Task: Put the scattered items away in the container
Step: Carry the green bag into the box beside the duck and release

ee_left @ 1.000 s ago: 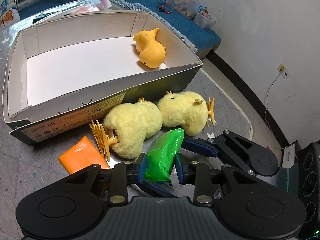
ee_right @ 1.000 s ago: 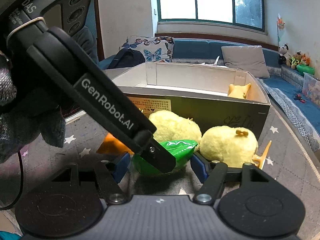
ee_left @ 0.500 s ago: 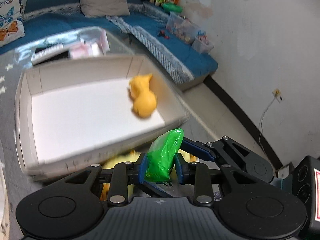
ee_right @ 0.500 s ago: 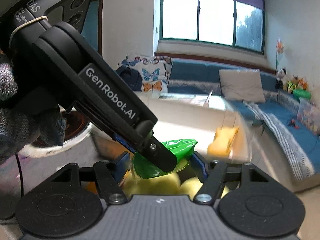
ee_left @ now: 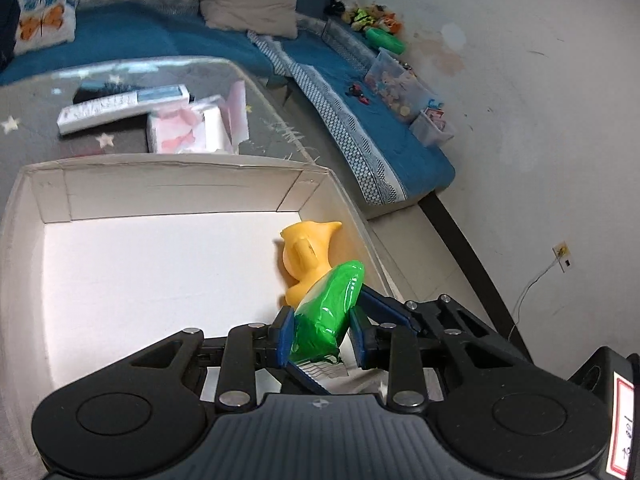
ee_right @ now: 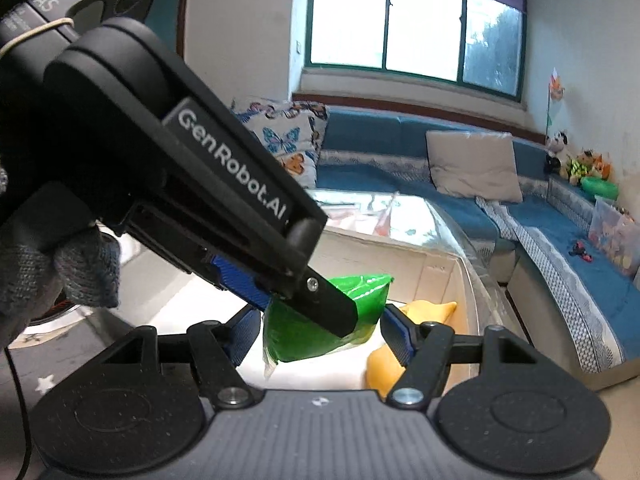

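Observation:
My left gripper point(ee_left: 320, 334) is shut on a shiny green packet point(ee_left: 330, 310) and holds it above the white cardboard box point(ee_left: 168, 196), near its right wall. A yellow rubber duck point(ee_left: 306, 258) lies inside the box just beyond the packet. In the right wrist view the same green packet point(ee_right: 304, 340) hangs between my right gripper's point(ee_right: 316, 334) spread blue fingers point(ee_right: 396, 332), which do not press it; the left gripper crosses in front. The duck point(ee_right: 420, 312) shows behind. The plush chicks are out of view.
A remote point(ee_left: 120, 106) and a pink-white tissue pack point(ee_left: 192, 130) lie on the grey starred table beyond the box. A blue sofa point(ee_left: 360, 92) with cushions and a toy bin point(ee_left: 394, 84) runs along the wall at the right.
Both grippers have risen from the table and moved over the box with the green packet. The plush chicks and orange packet have dropped out of view.

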A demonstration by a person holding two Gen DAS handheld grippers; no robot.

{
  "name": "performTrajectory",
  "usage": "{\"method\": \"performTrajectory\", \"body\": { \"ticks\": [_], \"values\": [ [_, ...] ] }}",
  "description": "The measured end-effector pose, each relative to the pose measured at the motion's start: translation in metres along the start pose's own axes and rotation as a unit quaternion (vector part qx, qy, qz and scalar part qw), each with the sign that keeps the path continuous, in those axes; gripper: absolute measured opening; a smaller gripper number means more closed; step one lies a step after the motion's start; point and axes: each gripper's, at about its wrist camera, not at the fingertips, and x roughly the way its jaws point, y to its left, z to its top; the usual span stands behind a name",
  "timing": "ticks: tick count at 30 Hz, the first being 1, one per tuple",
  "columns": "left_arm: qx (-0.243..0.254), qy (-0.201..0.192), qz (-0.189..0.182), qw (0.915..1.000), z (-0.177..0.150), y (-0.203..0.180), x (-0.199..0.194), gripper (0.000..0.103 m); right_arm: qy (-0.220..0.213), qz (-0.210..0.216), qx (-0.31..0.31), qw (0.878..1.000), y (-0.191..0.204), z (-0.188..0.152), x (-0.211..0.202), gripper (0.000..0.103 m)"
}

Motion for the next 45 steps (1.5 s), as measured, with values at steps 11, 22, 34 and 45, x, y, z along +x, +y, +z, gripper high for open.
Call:
{"method": "performTrajectory", "body": {
  "ticks": [11,22,34,45],
  "values": [
    [-0.009,0.009,0.001,0.9999,0.01,0.01,0.027,0.033,0.027,0.001,0.018,0.999,-0.018,-0.01,0.027,0.068],
    [-0.017,0.004,0.018,0.9997,0.011,0.016,0.026,0.033,0.018,0.015,0.033,0.999,-0.021,-0.01,0.023,0.068],
    [0.011,-0.006,0.044,0.9989,-0.003,0.01,0.006,0.033,-0.003,0.009,0.046,0.999,-0.023,-0.014,-0.002,0.068],
    [0.07,-0.031,0.048,0.9959,-0.041,-0.018,-0.025,0.033,-0.018,0.011,0.049,0.999,-0.01,-0.034,-0.053,0.069]
  ]
}}
